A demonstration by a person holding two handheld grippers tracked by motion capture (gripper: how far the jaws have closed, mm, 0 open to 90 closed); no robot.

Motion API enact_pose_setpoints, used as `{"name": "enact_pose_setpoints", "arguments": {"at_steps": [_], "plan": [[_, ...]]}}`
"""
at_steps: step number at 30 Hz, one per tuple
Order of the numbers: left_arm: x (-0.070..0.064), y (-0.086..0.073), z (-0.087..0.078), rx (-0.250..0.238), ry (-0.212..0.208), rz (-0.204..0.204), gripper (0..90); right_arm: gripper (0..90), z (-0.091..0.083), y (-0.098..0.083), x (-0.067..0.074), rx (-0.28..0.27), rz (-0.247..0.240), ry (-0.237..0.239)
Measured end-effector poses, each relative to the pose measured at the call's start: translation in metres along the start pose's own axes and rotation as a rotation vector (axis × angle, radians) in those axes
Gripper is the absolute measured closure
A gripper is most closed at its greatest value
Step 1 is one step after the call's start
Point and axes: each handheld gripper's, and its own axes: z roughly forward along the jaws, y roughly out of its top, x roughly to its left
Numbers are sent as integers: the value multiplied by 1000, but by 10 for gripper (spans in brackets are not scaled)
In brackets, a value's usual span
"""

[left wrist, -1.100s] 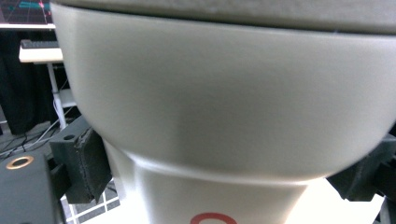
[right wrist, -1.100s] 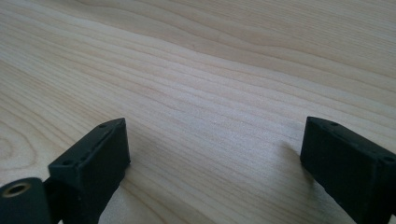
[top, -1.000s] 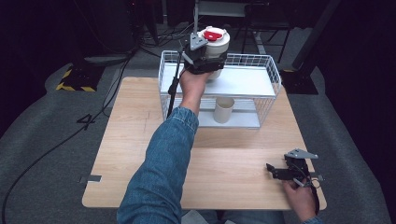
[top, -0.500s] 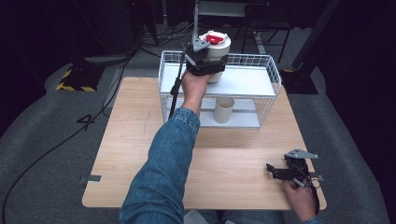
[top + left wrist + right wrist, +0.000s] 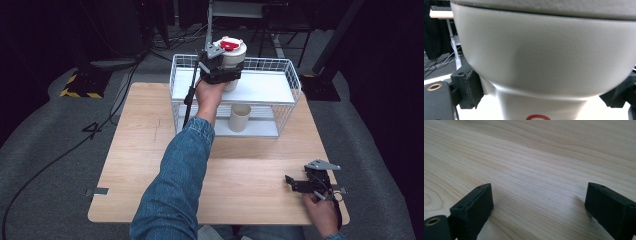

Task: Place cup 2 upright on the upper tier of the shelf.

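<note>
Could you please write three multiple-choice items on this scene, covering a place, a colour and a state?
1. Where is the white lidded cup held?
A. over the white wire rack's top shelf
B. on the floor
C. at the wooden table's near edge

2. What colour is the mark on the cup's lid?
A. blue
B. red
C. green

3. How is the right claw?
A. shut on a cup
B. shut on a spoon
C. open, nothing between its jaws

A: the left claw grips it there. B: red patch on top. C: bare wood between the jaws.
</note>
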Motion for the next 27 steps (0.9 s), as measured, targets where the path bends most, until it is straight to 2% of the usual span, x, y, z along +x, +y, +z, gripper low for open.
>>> {"name": "enact_pose_setpoints", "arguments": {"at_steps": [9, 27], "plan": [[-3, -2, -2, -1, 2, 26, 113, 82, 0, 0, 0, 0, 0, 0], [-4, -2, -1, -1, 21, 10, 106, 82, 0, 0, 0, 0, 0, 0]]}}
